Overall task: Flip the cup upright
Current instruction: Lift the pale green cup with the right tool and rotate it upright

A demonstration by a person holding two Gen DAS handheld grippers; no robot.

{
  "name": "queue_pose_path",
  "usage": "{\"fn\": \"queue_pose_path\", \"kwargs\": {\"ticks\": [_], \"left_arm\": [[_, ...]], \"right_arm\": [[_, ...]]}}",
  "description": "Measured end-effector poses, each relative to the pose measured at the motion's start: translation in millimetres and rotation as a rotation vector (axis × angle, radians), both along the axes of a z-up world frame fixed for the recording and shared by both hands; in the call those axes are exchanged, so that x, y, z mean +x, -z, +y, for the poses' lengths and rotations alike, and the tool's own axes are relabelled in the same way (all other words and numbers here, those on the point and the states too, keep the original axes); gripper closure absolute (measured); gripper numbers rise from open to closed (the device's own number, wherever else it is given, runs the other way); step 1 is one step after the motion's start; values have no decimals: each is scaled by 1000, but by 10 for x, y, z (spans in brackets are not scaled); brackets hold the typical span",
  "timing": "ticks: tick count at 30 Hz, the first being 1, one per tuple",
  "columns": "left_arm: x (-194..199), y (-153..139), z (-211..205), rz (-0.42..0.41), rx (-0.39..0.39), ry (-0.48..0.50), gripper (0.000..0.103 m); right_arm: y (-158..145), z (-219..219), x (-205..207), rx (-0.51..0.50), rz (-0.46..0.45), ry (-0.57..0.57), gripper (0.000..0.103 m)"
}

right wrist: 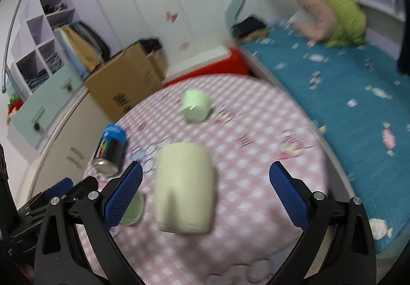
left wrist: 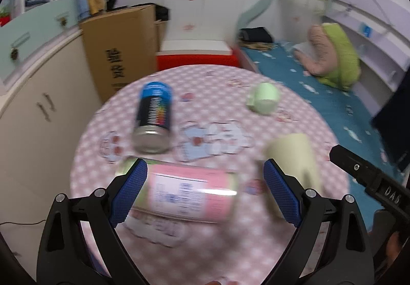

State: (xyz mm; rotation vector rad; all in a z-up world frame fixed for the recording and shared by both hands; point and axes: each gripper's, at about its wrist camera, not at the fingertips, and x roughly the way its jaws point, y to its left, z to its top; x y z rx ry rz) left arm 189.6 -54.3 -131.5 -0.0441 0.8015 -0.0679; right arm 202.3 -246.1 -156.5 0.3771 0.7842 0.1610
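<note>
Both wrist views look down, close, blurrily; share round table (left wrist: pixel 256 105).

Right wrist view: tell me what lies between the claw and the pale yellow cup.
Only bare checked tablecloth separates the open right claw from the pale yellow cup.

Round table (right wrist: pixel 256 182), pink checked cloth: cream cup (right wrist: pixel 184 187), green mug (right wrist: pixel 194 105), two cans (left wrist: pixel 153 118).

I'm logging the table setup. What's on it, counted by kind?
Cups: 2, a cream cup and a green cup.
Cans: 2, a blue-black can and a pink can, both on their sides.
Total: 4.
</note>
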Motion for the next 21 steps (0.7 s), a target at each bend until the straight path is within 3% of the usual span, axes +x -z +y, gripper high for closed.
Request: {"fn": "queue_pose_path", "kwargs": {"ticks": [6, 12, 14, 16, 21], "left_arm": [[145, 116, 231, 29, -13, -9, 10], [283, 207, 294, 41, -27, 26, 11], [333, 238, 294, 52, -35, 38, 11], [351, 249, 297, 49, -41, 44, 10], [379, 261, 281, 51, -49, 62, 10]], "right_arm": [[315, 241, 515, 65, 151, -84, 7], [521, 306, 757, 101, 241, -141, 8], [549, 308, 800, 103, 253, -155, 8], [542, 309, 819, 87, 250, -160, 23], [464, 365, 832, 32, 226, -186, 24]]}}
